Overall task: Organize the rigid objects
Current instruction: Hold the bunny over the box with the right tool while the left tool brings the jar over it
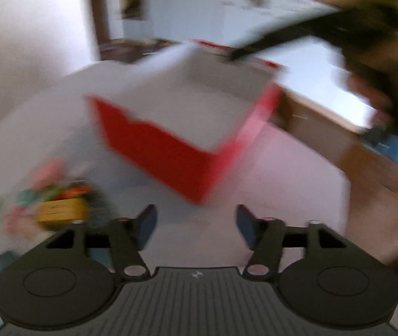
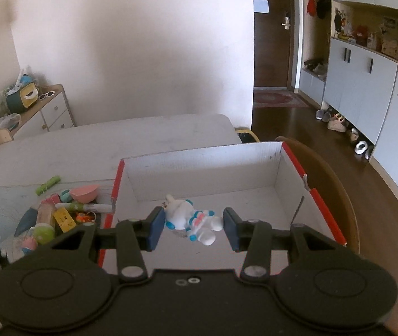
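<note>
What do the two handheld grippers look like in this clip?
Both look alike. The left gripper and the right gripper each have a black ribbed body, two round black discs at the sides, black linkage arms with silvery pivot pins, and blue pads on the fingers. A small pale logo marks the left body; two small rings mark the right one. No cables or sleeves are visible.

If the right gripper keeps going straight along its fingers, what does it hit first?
Probably the astronaut figure, which sits between the right gripper's open fingers. Whether it hangs or lies on the white floor of the red box is unclear.
</note>
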Tool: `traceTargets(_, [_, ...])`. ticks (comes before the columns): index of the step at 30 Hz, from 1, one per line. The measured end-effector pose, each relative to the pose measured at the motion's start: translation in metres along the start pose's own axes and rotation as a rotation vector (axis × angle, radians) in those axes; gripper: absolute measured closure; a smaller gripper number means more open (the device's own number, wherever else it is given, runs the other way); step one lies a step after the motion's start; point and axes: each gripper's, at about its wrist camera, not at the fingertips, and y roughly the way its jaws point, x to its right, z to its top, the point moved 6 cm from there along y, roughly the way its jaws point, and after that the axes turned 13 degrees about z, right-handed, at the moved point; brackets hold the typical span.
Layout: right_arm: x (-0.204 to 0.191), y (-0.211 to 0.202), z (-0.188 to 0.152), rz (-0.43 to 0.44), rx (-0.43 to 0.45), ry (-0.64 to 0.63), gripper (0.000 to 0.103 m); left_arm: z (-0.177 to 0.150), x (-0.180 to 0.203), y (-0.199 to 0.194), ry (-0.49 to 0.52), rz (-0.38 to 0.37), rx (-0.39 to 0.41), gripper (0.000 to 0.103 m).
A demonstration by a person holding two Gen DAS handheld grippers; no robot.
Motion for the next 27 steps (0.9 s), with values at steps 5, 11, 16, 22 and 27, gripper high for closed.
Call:
traceTargets(5, [0.002,0.003,0.0,0.006,-0.013,-0.01,0.058,-0.018,0.052,-0.004,0.244,-0.123,0.034,0.015])
traceTargets(11, [0.001,0.002,-0.002,-0.007,-0.017,-0.009,0.058,-0.044,0.071,0.016,0.26,-0.235,-0.079,0.015])
traceTargets(16, [0.0,-0.002,-0.005,-0.025,-0.013,0.002,0.058,-0.055,0.074,0.028,0.29,-0.216,-0.093,0.015])
traceTargets(22, [0.002,-0.005,-0.01,-0.039,-0.014,0.016,0.058,-0.057,0.069,0.04,0.27,-0.195,-0.111,0.034])
traceTargets(27, [0.004,-0.006,-0.011,-0.041,-0.012,0.02,0.058,-0.055,0.068,0.05,0.255,-0.167,-0.112,0.052])
